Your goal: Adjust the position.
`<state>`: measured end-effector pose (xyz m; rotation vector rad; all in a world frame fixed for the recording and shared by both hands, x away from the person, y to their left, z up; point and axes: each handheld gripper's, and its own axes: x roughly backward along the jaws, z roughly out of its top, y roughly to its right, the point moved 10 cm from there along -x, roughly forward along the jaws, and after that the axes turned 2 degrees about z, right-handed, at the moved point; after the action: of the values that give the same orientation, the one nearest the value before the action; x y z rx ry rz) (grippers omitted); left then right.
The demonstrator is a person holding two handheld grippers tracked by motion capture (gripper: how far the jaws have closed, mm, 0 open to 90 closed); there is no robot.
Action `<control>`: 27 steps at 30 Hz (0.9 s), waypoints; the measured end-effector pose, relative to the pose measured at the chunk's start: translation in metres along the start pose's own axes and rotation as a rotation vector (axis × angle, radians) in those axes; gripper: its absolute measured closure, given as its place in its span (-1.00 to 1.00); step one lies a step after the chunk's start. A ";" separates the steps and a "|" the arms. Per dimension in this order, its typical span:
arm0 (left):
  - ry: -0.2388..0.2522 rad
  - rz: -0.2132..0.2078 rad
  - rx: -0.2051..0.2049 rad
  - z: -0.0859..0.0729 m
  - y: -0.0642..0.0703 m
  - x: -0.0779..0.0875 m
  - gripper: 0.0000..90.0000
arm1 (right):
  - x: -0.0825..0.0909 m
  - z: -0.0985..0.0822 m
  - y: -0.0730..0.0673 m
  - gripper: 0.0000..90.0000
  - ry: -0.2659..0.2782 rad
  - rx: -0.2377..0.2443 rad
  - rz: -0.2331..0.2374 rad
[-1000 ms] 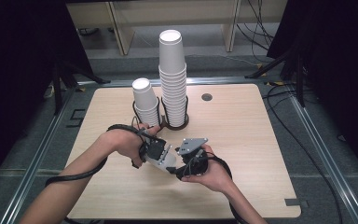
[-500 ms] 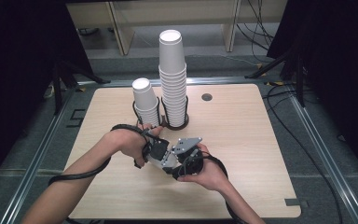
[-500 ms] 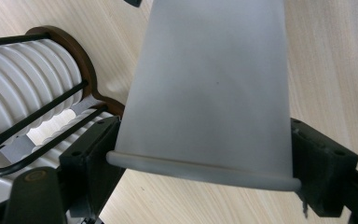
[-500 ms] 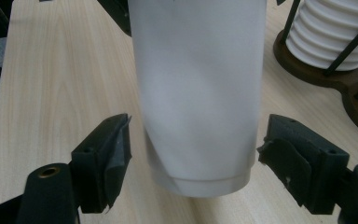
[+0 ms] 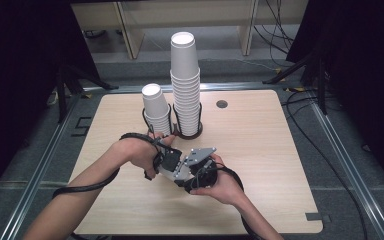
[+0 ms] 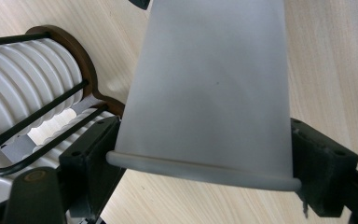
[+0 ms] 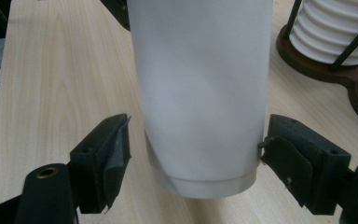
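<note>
A white paper cup (image 6: pixel 209 93) lies sideways between my two grippers above the table's front middle. My left gripper (image 6: pixel 205 154) is shut on it near its rim, both pads pressing the wall. In the high view the left gripper (image 5: pixel 167 162) comes in from the left and the cup (image 5: pixel 176 171) shows as a pale patch below it. My right gripper (image 7: pixel 196 154) stands open around the cup's (image 7: pixel 200 93) base end, with a gap at its left pad. In the high view the right gripper (image 5: pixel 200 167) sits close against the left one.
A tall stack of white cups (image 5: pixel 186 85) and a shorter stack (image 5: pixel 156 107) stand in a black wire holder on a dark wooden base (image 5: pixel 187 134) just behind the hands. The wooden table (image 5: pixel 280 150) has a small round grommet (image 5: pixel 222 104) at the back.
My right gripper has edged left, closer to the left gripper and around the cup. The left hand has stayed put.
</note>
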<state>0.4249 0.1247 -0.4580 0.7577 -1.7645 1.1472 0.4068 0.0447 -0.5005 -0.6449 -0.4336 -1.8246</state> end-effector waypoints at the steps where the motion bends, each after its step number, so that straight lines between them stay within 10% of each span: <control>1: -0.014 0.004 -0.017 -0.002 -0.002 0.001 -0.59 | 0.000 0.000 0.000 -0.49 0.000 -0.002 -0.001; 27: 0.001 0.033 -0.040 0.002 -0.007 0.004 -0.60 | -0.007 -0.008 0.001 -0.47 -0.004 -0.036 -0.002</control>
<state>0.4287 0.1194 -0.4521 0.7062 -1.8003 1.1303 0.4079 0.0453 -0.5112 -0.6725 -0.4055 -1.8373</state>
